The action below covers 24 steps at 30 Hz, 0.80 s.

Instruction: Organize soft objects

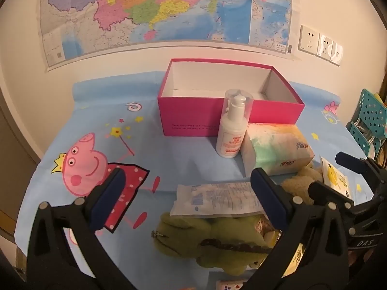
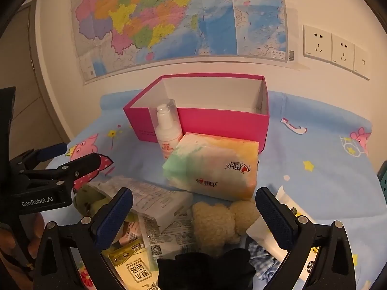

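Hovering wide open, left hand-held gripper (image 1: 188, 188) over green plush (image 1: 212, 239), right hand-held gripper (image 2: 193, 205) empty too

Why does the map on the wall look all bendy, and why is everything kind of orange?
Left wrist view: the fisheye lens bows the map and leaves dark rounded corners; warm room light tints the wall peach. Right wrist view: same curve on the map and the sockets, and the pink box looks sharp while the black cloth at the bottom edge is dim.
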Each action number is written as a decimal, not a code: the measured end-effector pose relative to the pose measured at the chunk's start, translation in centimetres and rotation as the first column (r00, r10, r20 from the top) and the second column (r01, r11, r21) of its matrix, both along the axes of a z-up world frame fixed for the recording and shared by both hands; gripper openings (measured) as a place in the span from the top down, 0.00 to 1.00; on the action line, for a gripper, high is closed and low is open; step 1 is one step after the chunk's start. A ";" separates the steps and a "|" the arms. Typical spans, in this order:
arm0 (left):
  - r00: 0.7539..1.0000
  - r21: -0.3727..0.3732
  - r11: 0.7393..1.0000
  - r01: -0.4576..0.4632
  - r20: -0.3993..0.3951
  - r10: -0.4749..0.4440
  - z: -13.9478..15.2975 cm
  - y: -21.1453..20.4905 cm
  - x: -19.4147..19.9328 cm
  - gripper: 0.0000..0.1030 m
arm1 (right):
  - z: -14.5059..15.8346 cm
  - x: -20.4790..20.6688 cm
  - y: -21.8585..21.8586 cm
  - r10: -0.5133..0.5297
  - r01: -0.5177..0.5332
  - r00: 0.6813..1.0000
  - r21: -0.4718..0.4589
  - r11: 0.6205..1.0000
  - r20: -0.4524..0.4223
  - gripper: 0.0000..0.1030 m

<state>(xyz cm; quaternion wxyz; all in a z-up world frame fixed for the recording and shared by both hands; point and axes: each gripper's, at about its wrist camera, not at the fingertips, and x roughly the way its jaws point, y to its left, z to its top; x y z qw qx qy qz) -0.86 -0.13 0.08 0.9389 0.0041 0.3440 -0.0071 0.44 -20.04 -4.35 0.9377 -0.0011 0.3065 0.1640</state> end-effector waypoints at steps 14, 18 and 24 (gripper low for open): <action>1.000 0.001 1.000 0.004 -0.004 -0.004 -0.3 0.1 -0.1 0.00 | -0.4 0.3 0.3 0.012 -0.011 1.000 0.018 1.000 -0.020 0.00; 1.000 0.003 1.000 0.009 -0.010 -0.009 -0.5 0.0 0.0 0.00 | -0.5 0.3 0.4 0.019 -0.019 1.000 0.019 1.000 -0.022 0.00; 1.000 0.005 1.000 0.009 -0.009 -0.009 -0.6 -0.1 0.0 0.00 | -0.5 0.4 0.5 0.026 -0.025 0.999 0.028 0.999 -0.031 0.00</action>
